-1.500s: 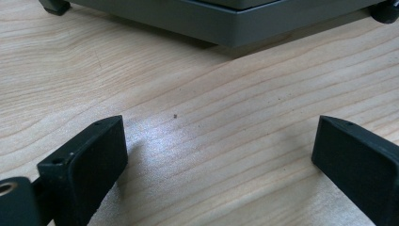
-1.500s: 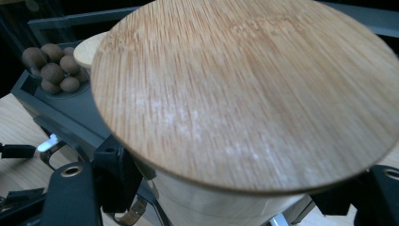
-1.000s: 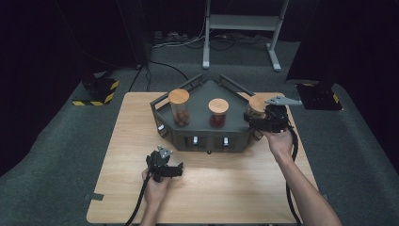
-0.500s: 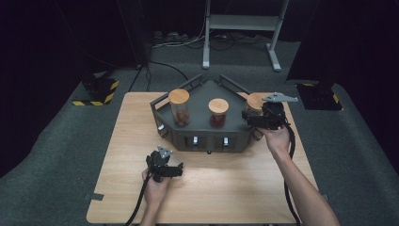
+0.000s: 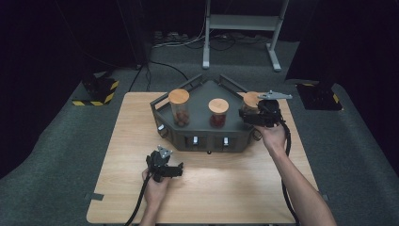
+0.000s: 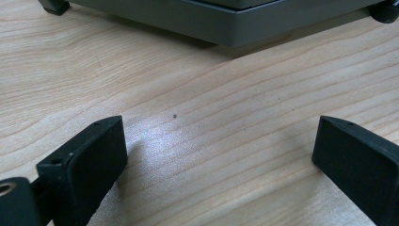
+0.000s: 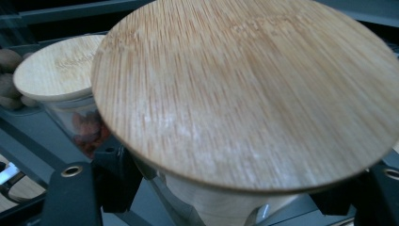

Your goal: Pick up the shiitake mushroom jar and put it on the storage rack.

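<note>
One jar (image 7: 244, 94) sits clamped in the right hand-held gripper (image 5: 263, 114) at the rack's (image 5: 207, 136) right end (left hand-held gripper (image 5: 162, 165) wide, idle); lift straight, gently.

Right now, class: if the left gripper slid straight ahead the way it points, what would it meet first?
The left gripper, open over bare table, points at the grey rack. Nothing lies between, so it would probably meet the rack's lower front edge first, though the exact spot is hard to judge.

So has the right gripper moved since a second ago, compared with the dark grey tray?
Yes, slightly. The right gripper, shut on the wooden-lidded glass jar, has shifted a little left, toward the middle of the dark grey tray.
</note>
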Motion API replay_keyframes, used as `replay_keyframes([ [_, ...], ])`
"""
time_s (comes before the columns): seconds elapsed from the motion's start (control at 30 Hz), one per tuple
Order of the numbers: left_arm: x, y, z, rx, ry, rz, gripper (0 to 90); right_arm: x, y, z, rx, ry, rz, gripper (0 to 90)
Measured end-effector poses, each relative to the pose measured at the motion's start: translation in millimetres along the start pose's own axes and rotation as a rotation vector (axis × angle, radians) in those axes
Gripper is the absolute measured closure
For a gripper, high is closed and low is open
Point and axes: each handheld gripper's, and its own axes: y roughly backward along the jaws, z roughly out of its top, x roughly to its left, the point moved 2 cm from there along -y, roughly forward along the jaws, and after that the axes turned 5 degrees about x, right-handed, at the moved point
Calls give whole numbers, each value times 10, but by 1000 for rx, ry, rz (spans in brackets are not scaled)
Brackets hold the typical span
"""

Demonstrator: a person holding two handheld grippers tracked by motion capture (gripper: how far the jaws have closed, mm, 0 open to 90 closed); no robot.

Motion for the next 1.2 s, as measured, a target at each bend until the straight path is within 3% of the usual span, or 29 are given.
replay_keyframes([
  [0.53, 0, 0, 0, 0, 0, 0, 34, -105, -160, -18, 21, -52, 2, 253],
  [1.2, -1, -1, 0, -1, 1, 0, 34, -88, -357, -54, 52, -43, 0, 253],
])
